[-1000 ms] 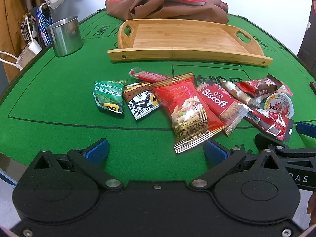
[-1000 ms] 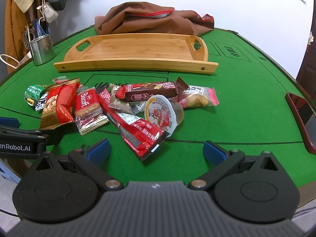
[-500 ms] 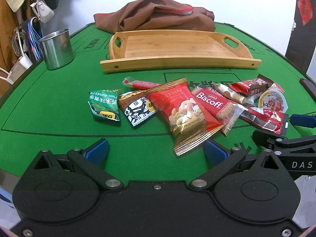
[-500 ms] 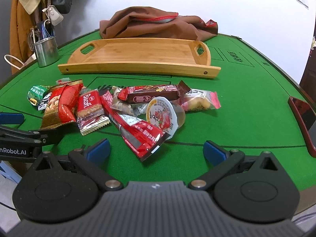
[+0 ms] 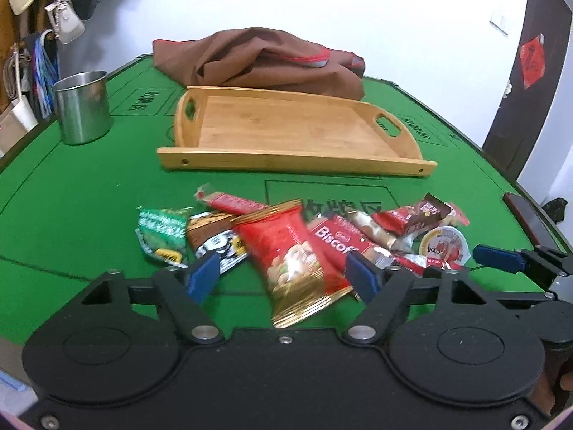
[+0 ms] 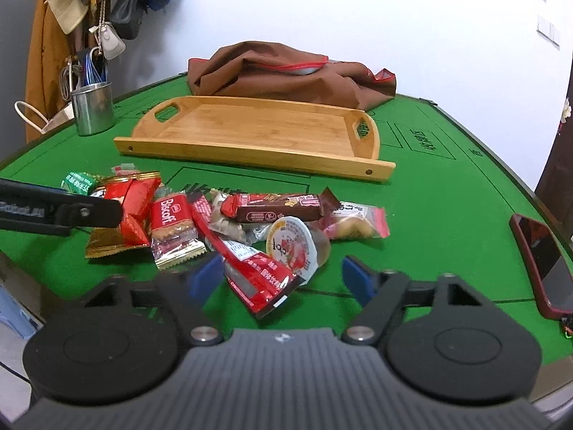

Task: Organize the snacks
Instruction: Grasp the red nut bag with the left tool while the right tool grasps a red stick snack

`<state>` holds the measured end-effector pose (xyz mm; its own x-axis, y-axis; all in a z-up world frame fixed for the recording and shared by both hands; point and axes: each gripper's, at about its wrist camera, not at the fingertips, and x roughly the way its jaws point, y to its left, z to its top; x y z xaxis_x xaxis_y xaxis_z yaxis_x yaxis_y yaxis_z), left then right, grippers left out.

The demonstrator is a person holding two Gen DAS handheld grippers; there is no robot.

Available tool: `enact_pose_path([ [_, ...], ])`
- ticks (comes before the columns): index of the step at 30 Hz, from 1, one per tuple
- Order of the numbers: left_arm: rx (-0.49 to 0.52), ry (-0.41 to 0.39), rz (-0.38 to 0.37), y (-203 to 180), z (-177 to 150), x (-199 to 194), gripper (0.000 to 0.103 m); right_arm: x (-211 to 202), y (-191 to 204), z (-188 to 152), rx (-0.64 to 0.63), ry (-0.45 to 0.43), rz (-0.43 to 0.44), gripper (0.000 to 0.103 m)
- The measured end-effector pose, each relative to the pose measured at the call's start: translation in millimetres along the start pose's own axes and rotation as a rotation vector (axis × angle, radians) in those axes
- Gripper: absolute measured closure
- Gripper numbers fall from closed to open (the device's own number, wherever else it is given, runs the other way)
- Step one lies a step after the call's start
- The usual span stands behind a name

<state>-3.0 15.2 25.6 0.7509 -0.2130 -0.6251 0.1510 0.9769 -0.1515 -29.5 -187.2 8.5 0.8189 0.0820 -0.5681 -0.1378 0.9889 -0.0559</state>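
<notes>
A heap of snack packets lies on the green table in front of an empty bamboo tray [image 5: 286, 161] [image 6: 250, 154]. My left gripper [image 5: 283, 279] hovers low at the heap's near edge, its jaws closing. The red nut bag [image 5: 293, 258] lies between the blue pads, which do not press on it. A Biscoff pack [image 5: 336, 243] lies just to its right and a green pea packet [image 5: 161, 233] to its left. My right gripper [image 6: 283, 279] is also closing, over a long red packet [image 6: 250, 265] and a jelly cup [image 6: 292, 245], gripping neither.
A steel cup [image 5: 82, 107] stands at the back left. A brown cloth [image 5: 265, 61] is heaped behind the tray. A phone in a red case [image 6: 540, 265] lies at the right table edge. Bags hang on the left wall.
Both grippers' jaws have narrowed from wide open. The left gripper has risen and tipped up, so more wall shows. The snacks lie where they were.
</notes>
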Motion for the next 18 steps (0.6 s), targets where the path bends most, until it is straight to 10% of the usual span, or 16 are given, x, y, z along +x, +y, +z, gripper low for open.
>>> enact_pose_path([
  [5, -0.024, 0.035, -0.009, -1.7, 1.5, 16.6, 0.059, -7.1, 0.0, 0.1, -0.001, -0.005, 0.03, 0.042],
  [18, -0.02, 0.034, 0.007, 5.4, 4.0, 17.7, 0.059, -2.7, 18.7, 4.7, -0.127, -0.002, 0.126, 0.056],
])
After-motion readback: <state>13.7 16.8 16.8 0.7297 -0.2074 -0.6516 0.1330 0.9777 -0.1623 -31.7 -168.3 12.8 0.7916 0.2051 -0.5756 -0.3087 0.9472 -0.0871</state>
